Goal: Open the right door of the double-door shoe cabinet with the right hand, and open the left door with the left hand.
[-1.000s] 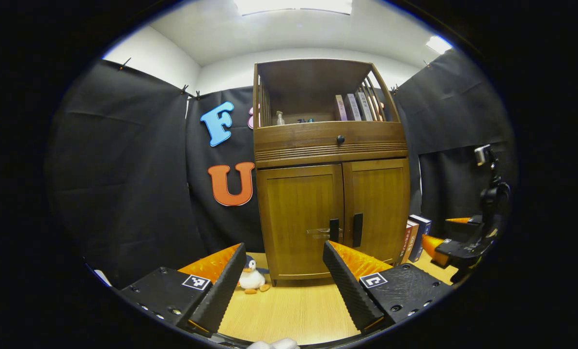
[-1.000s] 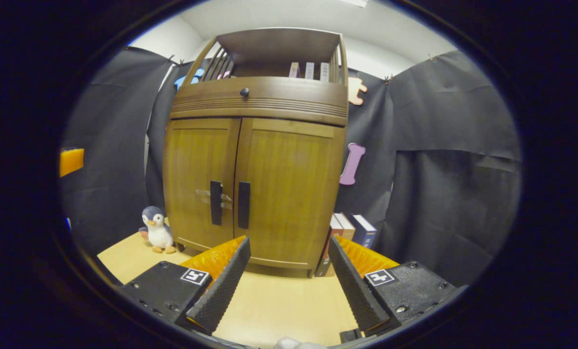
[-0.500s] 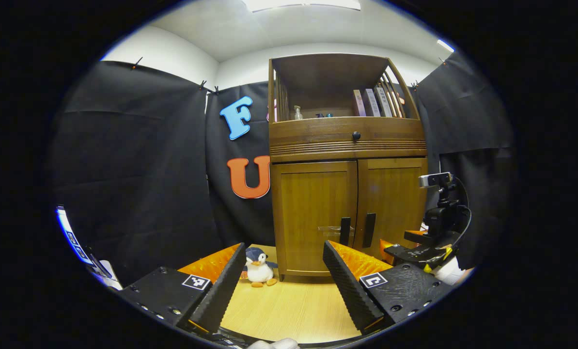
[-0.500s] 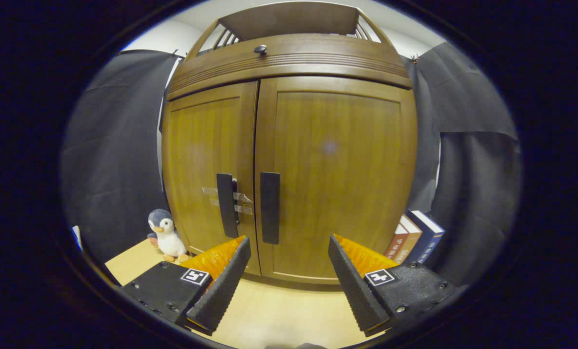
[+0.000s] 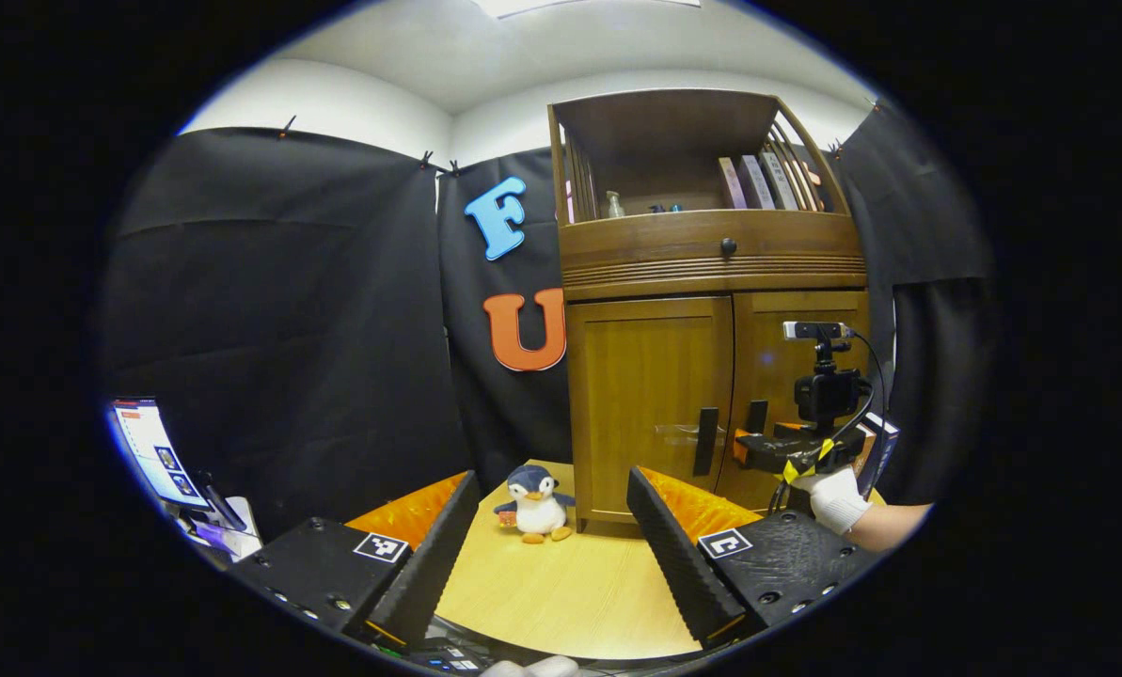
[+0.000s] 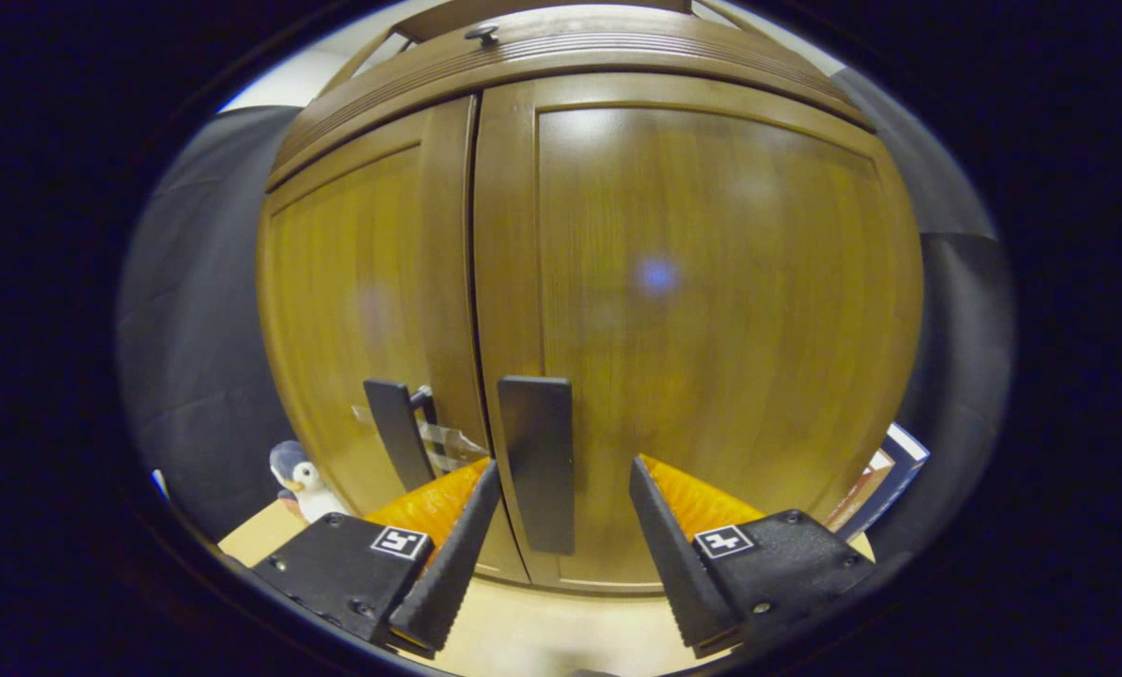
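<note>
The wooden shoe cabinet (image 5: pixel 711 282) stands on the right of the left gripper view, with its left door (image 5: pixel 650 395) and right door (image 5: pixel 782 376) both closed. My left gripper (image 5: pixel 551 476) is open and empty, well back from the cabinet. In that view a gloved hand (image 5: pixel 836 498) holds my right gripper (image 5: pixel 758 451) up against the door handles. In the right gripper view, my right gripper (image 6: pixel 563 464) is open, with the right door's dark vertical handle (image 6: pixel 537 461) standing between its fingers, nearer the left one. The left door's handle (image 6: pixel 396 442) is just to the left.
A plush penguin (image 5: pixel 534 491) sits on the wooden floor at the cabinet's left front corner. Books (image 6: pixel 885 470) lean beside the cabinet's right side. A drawer with a round knob (image 5: pixel 728 246) and an open shelf sit above the doors. A lit screen (image 5: pixel 151 451) shows at far left.
My right gripper has moved in close to the doors, and the right handle now stands between its fingers. The left gripper has swung left and back, so the cabinet sits farther right.
</note>
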`<state>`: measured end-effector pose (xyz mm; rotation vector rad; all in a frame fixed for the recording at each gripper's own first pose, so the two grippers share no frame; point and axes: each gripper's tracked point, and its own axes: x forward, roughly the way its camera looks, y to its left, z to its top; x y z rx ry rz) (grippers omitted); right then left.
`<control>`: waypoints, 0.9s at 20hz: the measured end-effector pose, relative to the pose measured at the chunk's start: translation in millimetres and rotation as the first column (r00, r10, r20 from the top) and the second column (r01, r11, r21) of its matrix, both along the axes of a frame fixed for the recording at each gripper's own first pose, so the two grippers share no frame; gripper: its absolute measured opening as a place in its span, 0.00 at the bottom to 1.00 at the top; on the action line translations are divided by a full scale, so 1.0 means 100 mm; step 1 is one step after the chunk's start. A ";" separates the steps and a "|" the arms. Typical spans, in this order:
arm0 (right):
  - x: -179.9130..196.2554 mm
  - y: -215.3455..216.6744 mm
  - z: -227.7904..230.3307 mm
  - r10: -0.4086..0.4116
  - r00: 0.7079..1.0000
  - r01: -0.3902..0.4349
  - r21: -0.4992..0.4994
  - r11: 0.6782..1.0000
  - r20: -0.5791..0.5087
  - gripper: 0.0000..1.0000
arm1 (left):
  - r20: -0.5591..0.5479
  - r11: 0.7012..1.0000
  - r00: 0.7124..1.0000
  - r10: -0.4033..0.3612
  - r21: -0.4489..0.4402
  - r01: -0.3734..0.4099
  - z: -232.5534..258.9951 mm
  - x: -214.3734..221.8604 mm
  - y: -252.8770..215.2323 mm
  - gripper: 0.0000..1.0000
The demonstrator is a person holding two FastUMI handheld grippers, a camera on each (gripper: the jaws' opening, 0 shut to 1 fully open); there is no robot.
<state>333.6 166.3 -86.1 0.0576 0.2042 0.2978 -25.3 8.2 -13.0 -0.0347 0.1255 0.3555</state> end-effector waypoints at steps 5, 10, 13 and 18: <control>0.05 0.08 -0.04 0.012 1.000 -0.012 -0.002 1.000 -0.016 0.64 | -0.019 1.000 1.000 0.006 0.004 -0.006 -0.09 -0.09 0.09 0.96; 0.06 0.04 -0.08 -0.018 1.000 0.018 -0.011 1.000 -0.024 0.38 | 0.002 1.000 1.000 -0.002 -0.001 0.002 -0.03 -0.12 0.20 0.96; 0.02 0.02 -0.10 -0.019 0.999 0.018 -0.021 1.000 -0.027 0.34 | 0.016 1.000 1.000 -0.008 0.004 0.008 0.00 -0.15 0.24 0.96; -0.27 -0.08 -0.14 0.019 0.999 -0.021 -0.045 0.999 -0.027 0.33 | 0.036 0.999 0.999 -0.033 -0.006 0.033 -0.03 -0.22 0.30 0.96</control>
